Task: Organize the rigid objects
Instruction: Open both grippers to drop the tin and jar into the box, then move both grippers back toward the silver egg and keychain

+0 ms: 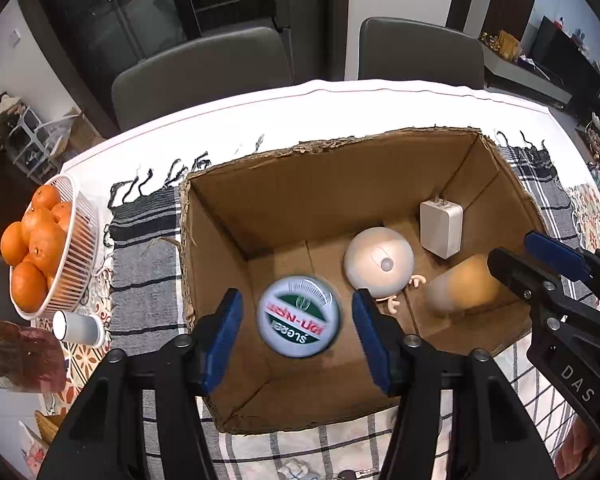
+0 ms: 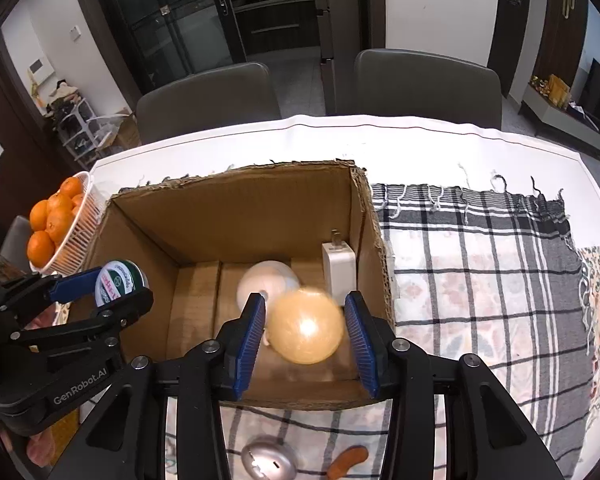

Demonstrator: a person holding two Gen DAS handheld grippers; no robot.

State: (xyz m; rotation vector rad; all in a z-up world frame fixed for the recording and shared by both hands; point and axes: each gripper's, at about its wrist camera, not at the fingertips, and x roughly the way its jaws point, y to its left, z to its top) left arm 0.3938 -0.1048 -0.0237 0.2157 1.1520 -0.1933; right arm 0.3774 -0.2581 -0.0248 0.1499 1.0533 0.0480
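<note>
The white-covered dining table (image 2: 420, 136) carries a grey-and-white checked fringed cloth (image 2: 480, 264). An open brown cardboard box (image 2: 236, 208) stands on this cloth. A white slatted basket of oranges (image 1: 66, 280) and a white cylindrical cup lying on its side (image 1: 78, 328) sit left of the box.

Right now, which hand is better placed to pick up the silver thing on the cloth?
Right. The silver thing lies on the cloth in front of the box, directly below the right gripper; the left gripper hangs further left, by the box's left wall.

Rough, torn corrugated cardboard box (image 1: 236, 216) on woven checked cloth (image 2: 480, 264); glossy printed tin (image 1: 300, 317).
</note>
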